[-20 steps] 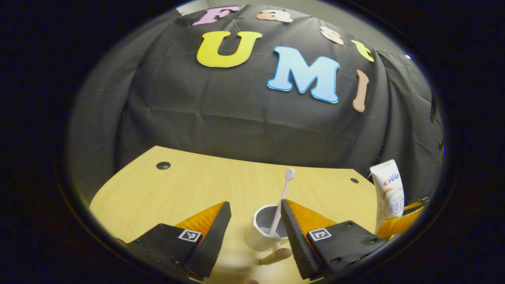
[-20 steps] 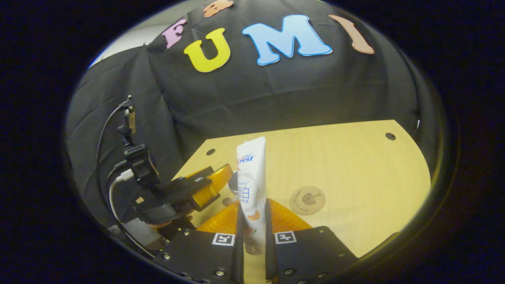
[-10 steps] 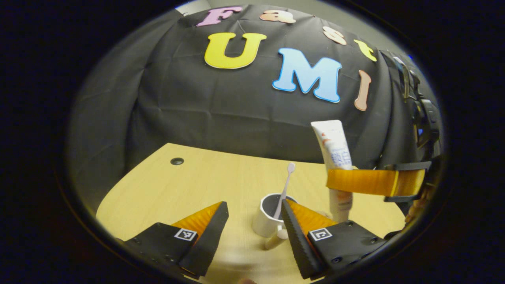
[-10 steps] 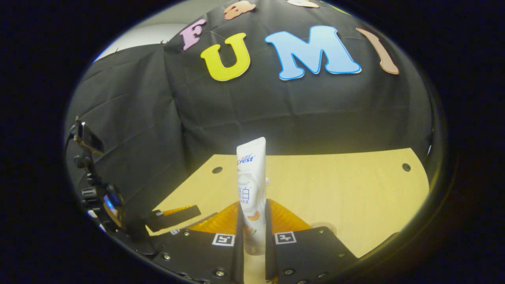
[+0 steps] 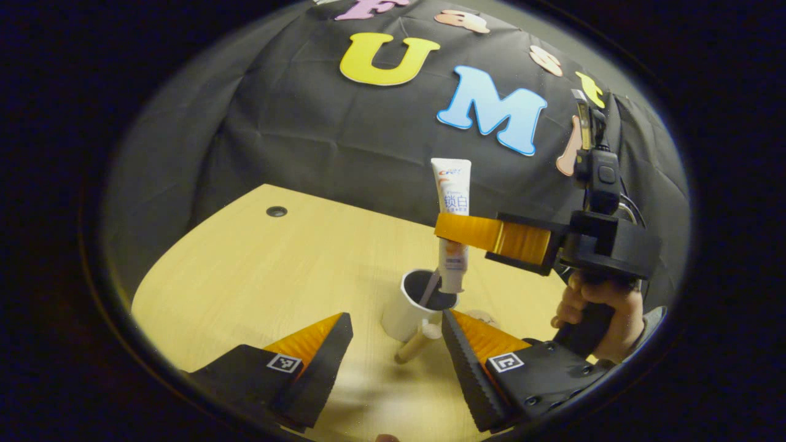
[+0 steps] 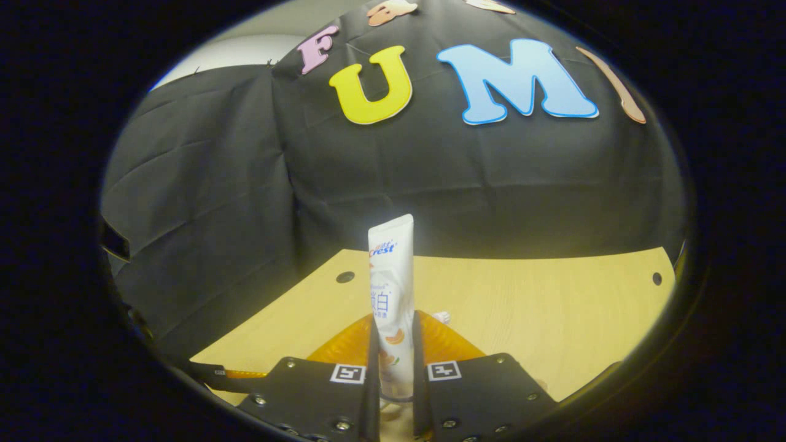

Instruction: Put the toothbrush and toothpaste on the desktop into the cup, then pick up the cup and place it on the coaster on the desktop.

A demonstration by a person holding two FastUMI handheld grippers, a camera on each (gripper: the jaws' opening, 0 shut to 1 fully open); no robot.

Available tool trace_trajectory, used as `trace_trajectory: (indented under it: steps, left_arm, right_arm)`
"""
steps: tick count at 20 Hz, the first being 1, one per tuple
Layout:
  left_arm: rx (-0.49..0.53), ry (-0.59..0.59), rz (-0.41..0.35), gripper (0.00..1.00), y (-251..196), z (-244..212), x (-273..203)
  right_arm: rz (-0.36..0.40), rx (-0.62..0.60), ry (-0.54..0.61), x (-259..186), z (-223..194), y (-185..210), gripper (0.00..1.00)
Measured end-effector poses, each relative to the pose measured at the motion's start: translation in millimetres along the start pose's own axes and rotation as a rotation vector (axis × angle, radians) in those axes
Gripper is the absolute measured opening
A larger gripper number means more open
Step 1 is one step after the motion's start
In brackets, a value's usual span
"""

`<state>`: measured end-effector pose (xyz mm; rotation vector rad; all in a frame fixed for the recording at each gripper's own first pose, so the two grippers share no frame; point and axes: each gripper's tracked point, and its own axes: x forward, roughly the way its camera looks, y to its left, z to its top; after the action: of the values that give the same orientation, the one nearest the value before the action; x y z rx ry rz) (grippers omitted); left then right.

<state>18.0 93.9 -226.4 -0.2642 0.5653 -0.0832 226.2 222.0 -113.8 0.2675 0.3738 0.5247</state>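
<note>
A: In the left gripper view, what is the left gripper (image 5: 393, 344) doing?

B: Its two orange-and-black fingers stand spread apart above the wooden desktop (image 5: 245, 270), gripping nothing. Between and just beyond them stands the white cup (image 5: 410, 304), with the toothbrush (image 5: 425, 310) leaning in it, its handle end sticking out over the near rim toward the desk.

A: And the toothpaste (image 5: 452, 221)?

B: It is upright, cap downward, its lower end right at the cup's mouth. The right gripper (image 5: 491, 236) pinches it across the middle, and a hand (image 5: 599, 316) holds that gripper's black handle at the right.

A: Is the coaster there?

B: A pale round edge shows just behind the left gripper's right finger, beside the cup, but it is too hidden to tell.

A: Now the right gripper view.

B: The right gripper (image 6: 393, 368) has both fingers pressed against the toothpaste (image 6: 391, 294), which rises straight between them, crimped end up. Below the tube, between the fingers, a curved rim of the cup (image 6: 393, 400) shows. The toothbrush head (image 6: 442, 317) peeks out just right of the tube. The desktop (image 6: 552, 307) stretches beyond.
</note>
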Motion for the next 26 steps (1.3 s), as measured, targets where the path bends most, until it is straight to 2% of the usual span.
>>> trace_trajectory:
  steps: [2,3,5,7,11,12,15,17,19,20,22,23,24,26]
  left_arm:
    - [-0.006,0.009,0.009,0.95,5.1,-5.1,-1.3]
    - [-0.011,0.014,0.010,0.95,6.4,-7.1,-2.0]
    - [-0.026,0.027,0.006,0.92,8.1,-12.2,-3.7]
    - [-0.034,0.032,0.006,0.95,9.9,-13.6,-4.1]
    - [-0.031,0.030,0.000,0.96,9.6,-11.7,-2.6]
    - [-0.028,0.032,-0.002,0.96,8.7,-12.2,-2.0]
    - [-0.023,0.033,-0.009,0.95,6.2,-11.6,-2.3]
    - [-0.019,0.029,-0.012,0.96,5.3,-9.8,-4.4]
    - [-0.017,0.030,-0.012,0.95,4.1,-12.4,-4.6]
    - [-0.017,0.031,-0.013,0.95,4.2,-12.9,-5.9]
    - [-0.014,0.029,-0.014,0.95,2.7,-12.1,-8.7]
    - [-0.010,0.029,-0.014,0.94,1.8,-12.3,-8.5]
    - [-0.007,0.031,-0.015,0.94,1.4,-13.8,-8.2]
    - [0.000,0.034,-0.016,0.94,-0.3,-15.1,-6.6]
  right_arm:
    - [0.001,-0.019,0.009,9.9,-6.2,1.4,0.22]
    - [-0.005,-0.033,0.017,14.5,-10.9,0.9,0.25]
    - [-0.013,-0.064,0.037,20.5,-19.9,-0.5,0.22]
    - [-0.028,-0.094,0.057,25.1,-28.7,-2.4,0.21]
    - [-0.045,-0.129,0.084,22.6,-35.5,-0.3,0.27]
    - [-0.039,-0.134,0.085,20.8,-34.9,1.6,0.31]
    - [-0.044,-0.156,0.092,15.2,-36.6,5.2,0.28]
    - [-0.050,-0.169,0.085,11.4,-35.3,4.7,0.35]
    - [-0.050,-0.168,0.068,3.7,-29.0,6.1,0.46]
    - [-0.045,-0.161,0.062,1.7,-24.8,7.8,0.60]
    - [-0.056,-0.151,0.045,-2.8,-18.3,6.1,0.68]
    - [-0.048,-0.145,0.038,-6.5,-15.6,7.6,0.68]
    - [-0.045,-0.140,0.030,-10.4,-11.8,8.6,0.78]
    - [-0.053,-0.137,0.007,-22.6,-1.7,8.0,0.84]
